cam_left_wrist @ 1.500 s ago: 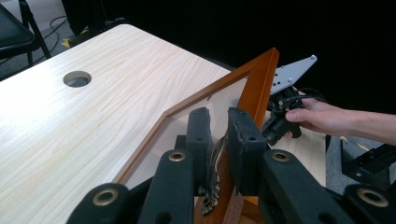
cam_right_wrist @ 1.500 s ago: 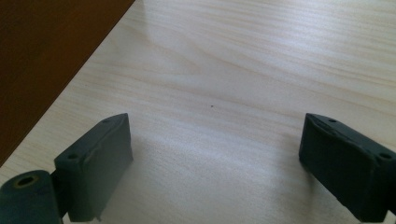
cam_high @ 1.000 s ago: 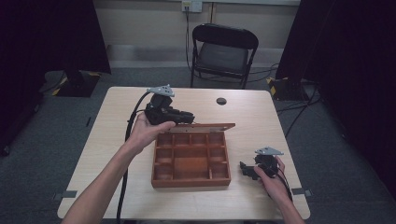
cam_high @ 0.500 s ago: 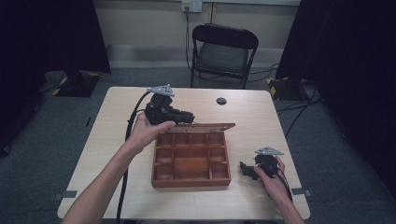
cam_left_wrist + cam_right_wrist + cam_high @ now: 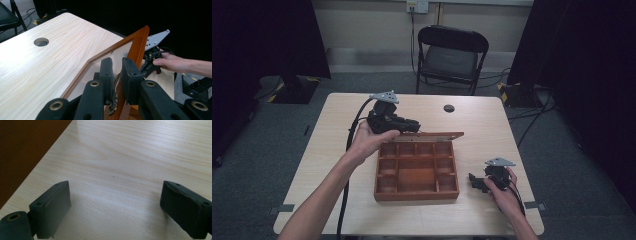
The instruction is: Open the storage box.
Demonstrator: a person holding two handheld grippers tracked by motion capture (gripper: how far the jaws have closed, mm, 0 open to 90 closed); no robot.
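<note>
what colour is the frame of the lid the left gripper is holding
Reddish-brown wood, clearest in the left gripper view: lid frame.

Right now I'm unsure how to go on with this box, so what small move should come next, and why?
Probably ease the lid further back. The left gripper is shut on its wooden frame, the lid stands nearly upright over the compartment box, and the right gripper rests open on the table beside the box.

Place: recording studio or lab | Signs: black curtains (image 5: 592,75) on both sides | grey carpet (image 5: 272,140) with tape marks | light wooden table (image 5: 337,125) with cable hole | black folding chair (image 5: 452,55) | wall socket (image 5: 417,6), floor cables (image 5: 532,120)
</note>
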